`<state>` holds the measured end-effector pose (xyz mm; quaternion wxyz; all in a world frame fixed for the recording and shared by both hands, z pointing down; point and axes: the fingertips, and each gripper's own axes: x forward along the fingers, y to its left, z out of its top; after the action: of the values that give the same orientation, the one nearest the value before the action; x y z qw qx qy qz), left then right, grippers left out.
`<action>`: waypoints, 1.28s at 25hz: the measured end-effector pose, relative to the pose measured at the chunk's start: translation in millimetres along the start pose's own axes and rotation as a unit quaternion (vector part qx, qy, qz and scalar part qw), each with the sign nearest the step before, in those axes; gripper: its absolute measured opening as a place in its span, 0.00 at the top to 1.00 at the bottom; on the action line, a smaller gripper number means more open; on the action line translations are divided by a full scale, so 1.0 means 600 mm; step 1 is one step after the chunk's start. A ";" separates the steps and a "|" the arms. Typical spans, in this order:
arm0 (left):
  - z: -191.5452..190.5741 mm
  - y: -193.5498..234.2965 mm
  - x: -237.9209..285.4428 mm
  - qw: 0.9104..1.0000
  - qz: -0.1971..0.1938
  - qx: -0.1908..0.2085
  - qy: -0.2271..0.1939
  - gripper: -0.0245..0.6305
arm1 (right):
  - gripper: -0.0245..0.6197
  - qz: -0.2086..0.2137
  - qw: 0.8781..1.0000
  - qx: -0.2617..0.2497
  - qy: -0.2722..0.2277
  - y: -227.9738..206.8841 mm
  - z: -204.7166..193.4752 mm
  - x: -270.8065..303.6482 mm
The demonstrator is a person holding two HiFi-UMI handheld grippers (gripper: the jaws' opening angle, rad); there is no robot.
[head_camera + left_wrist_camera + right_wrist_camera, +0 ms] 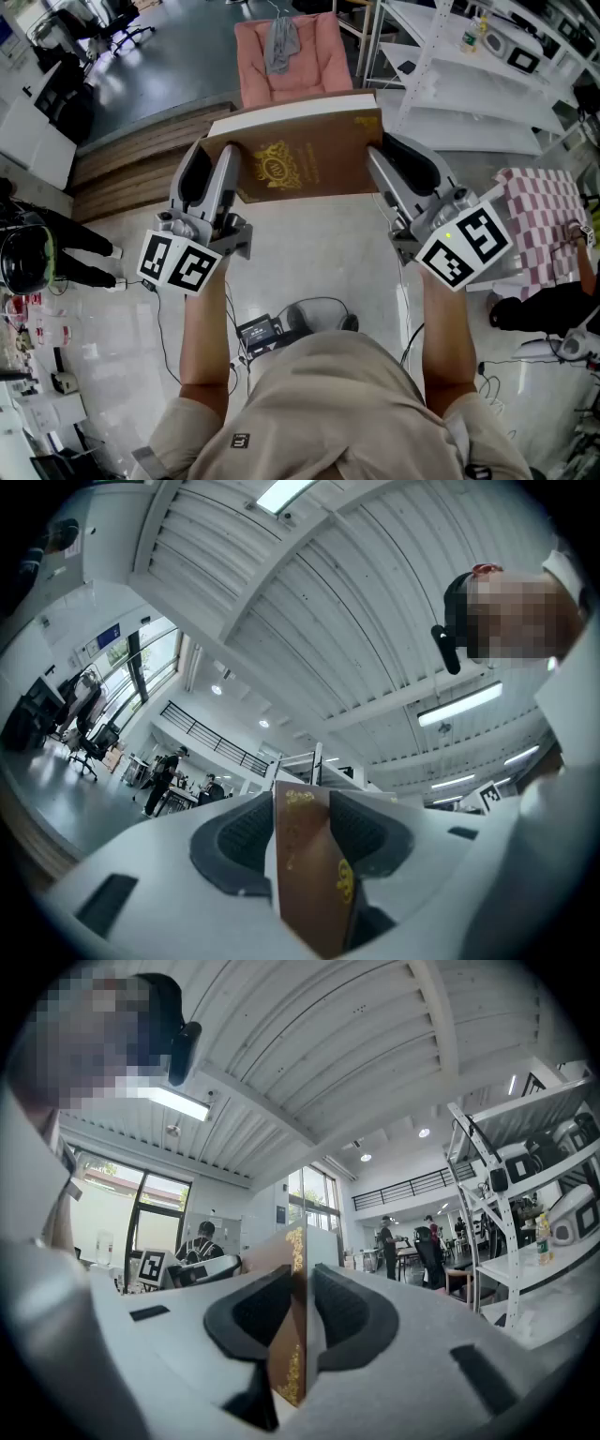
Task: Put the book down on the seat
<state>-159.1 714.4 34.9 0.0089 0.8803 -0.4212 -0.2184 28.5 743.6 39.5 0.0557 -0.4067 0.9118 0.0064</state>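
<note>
A brown hardcover book (300,155) with a gold crest is held level in the air between both grippers, in front of the person. My left gripper (217,173) is shut on the book's left edge, and the brown cover (309,874) stands edge-on between its dark pads. My right gripper (389,169) is shut on the right edge, where the book (292,1335) also sits clamped between the pads. Beyond the book's far edge is a chair with a pink cushioned seat (314,61), with a grey cloth (280,42) draped on it.
White shelving (469,75) stands at the right, with a pink-checked surface (544,225) below it. A wooden step (141,155) runs at the left. Cables and a small device (262,330) lie on the floor by the person's feet. Other people are in the hall.
</note>
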 end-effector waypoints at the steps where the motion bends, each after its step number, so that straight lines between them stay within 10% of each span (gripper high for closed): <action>1: -0.004 0.004 0.002 1.000 0.001 0.000 0.002 0.71 | 0.86 0.000 1.000 0.002 0.003 -0.004 -0.007 0.004; 32: -0.022 0.145 0.036 1.000 -0.022 -0.022 0.001 0.71 | 0.85 -0.032 0.999 -0.016 0.036 -0.015 -0.064 0.132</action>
<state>-206.4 639.9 56.4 0.0239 0.8889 -0.3971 -0.2270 -20.9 676.7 69.3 0.0170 -0.4368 0.8994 0.0044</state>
